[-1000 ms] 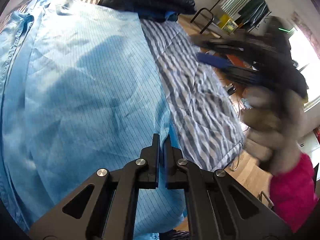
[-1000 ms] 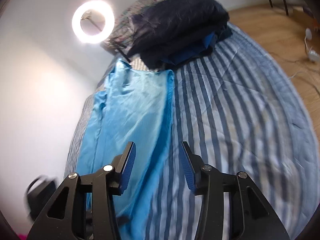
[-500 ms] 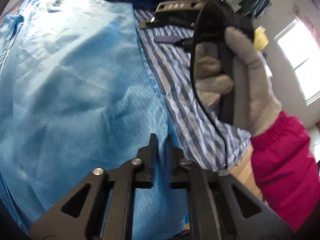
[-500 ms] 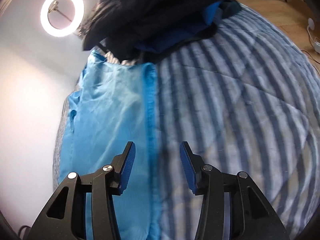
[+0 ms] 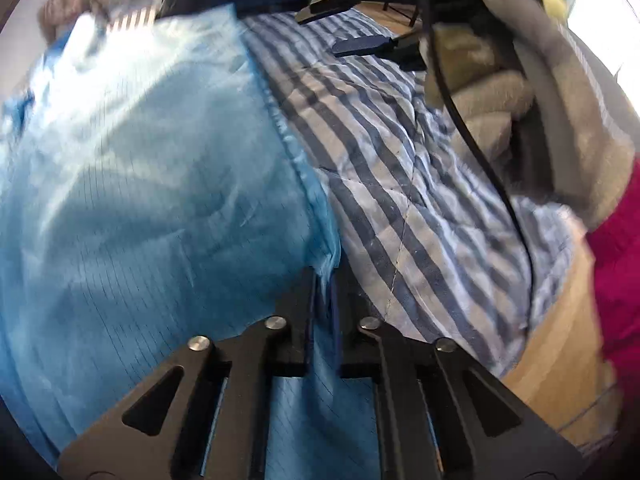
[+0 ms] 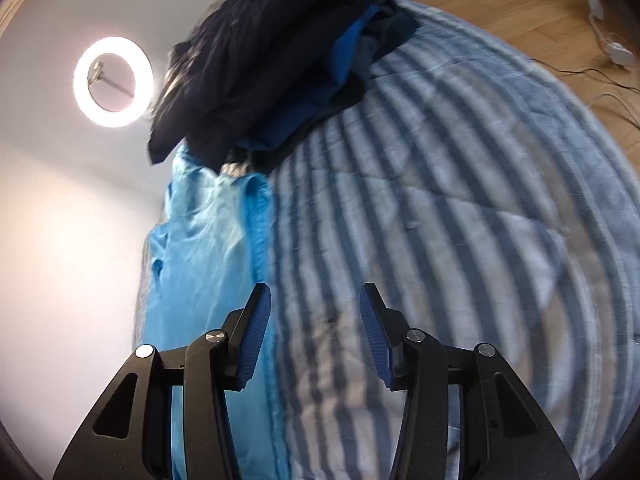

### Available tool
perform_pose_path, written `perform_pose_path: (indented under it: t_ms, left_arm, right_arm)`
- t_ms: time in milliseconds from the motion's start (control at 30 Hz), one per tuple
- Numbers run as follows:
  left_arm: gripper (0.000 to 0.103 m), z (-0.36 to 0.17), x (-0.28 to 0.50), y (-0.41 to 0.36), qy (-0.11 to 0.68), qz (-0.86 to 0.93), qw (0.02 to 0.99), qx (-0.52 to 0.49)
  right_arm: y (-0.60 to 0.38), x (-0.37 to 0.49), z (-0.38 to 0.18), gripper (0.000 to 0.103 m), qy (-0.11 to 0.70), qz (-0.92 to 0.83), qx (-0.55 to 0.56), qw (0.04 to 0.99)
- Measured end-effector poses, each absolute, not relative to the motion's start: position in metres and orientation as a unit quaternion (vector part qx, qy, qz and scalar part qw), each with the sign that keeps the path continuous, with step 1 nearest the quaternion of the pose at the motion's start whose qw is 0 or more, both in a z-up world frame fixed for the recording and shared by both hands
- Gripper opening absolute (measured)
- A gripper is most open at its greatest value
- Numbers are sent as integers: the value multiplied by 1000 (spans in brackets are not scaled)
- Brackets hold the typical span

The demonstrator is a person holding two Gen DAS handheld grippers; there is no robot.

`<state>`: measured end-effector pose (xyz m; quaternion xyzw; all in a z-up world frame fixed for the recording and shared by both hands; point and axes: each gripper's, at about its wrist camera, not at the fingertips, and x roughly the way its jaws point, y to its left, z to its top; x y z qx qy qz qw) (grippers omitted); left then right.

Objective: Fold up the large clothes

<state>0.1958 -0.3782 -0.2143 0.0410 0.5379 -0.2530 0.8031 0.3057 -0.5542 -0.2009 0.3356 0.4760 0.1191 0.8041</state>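
A light blue garment [image 5: 140, 180] lies spread on the striped bedcover [image 5: 400, 180], its long hem running up the middle of the left wrist view. My left gripper [image 5: 324, 276] is shut on that hem near its lower end, with blue cloth pinched between the jaws. In the right wrist view the same garment [image 6: 200, 260] lies at the left. My right gripper [image 6: 312, 300] hangs open over the bedcover [image 6: 440, 200] just right of the hem, nothing between its blue pads. A gloved hand [image 5: 500, 80] holds that gripper at the upper right of the left wrist view.
A pile of dark and blue clothes [image 6: 280, 60] sits at the far end of the bed, overlapping the garment's top. A ring light [image 6: 113, 81] glows by the white wall. Wooden floor [image 6: 500, 0] with a power strip and cables [image 6: 616, 48] lies beyond. A red sleeve [image 5: 616, 260] fills the right edge.
My right gripper has come down and forward along the garment's hem, still open. My left gripper's jaws parted slightly, then closed again on the hem, and it sank closer to the bed.
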Motion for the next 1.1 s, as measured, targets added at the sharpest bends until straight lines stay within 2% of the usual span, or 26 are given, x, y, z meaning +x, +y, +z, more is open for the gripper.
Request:
perform_pose_path:
  t_ms: [133, 233, 367, 400, 433, 467, 700, 900, 1100]
  left_arm:
    - [1, -189, 201, -346, 536, -270, 799, -39]
    - [1, -171, 198, -332, 518, -274, 809, -47]
    - [1, -176, 197, -329, 524, -274, 804, -59]
    - [1, -179, 197, -329, 527, -275, 802, -65]
    - [1, -179, 197, -328, 528, -276, 800, -69]
    - [1, -179, 197, -326, 528, -278, 799, -73]
    - [1, -166, 200, -290, 516, -283, 800, -119]
    - [1, -150, 184, -227, 500, -273, 807, -158]
    - [0, -155, 174, -166, 501, -230, 815, -181]
  right_arm:
    - [-524, 321, -199, 45, 484, 146, 317, 803]
    - [-506, 334, -202, 45, 490, 151, 306, 802]
    - [-485, 349, -209, 45, 497, 146, 304, 799]
    - [-478, 352, -207, 34, 501, 142, 292, 802]
    - [-472, 354, -205, 9, 502, 133, 276, 809]
    - [-465, 356, -202, 4, 506, 132, 262, 811]
    - [-425, 356, -159, 2, 489, 98, 172, 850]
    - [-357, 348, -118, 1, 463, 103, 74, 877]
    - [-284, 359, -116, 1, 469, 126, 28, 873]
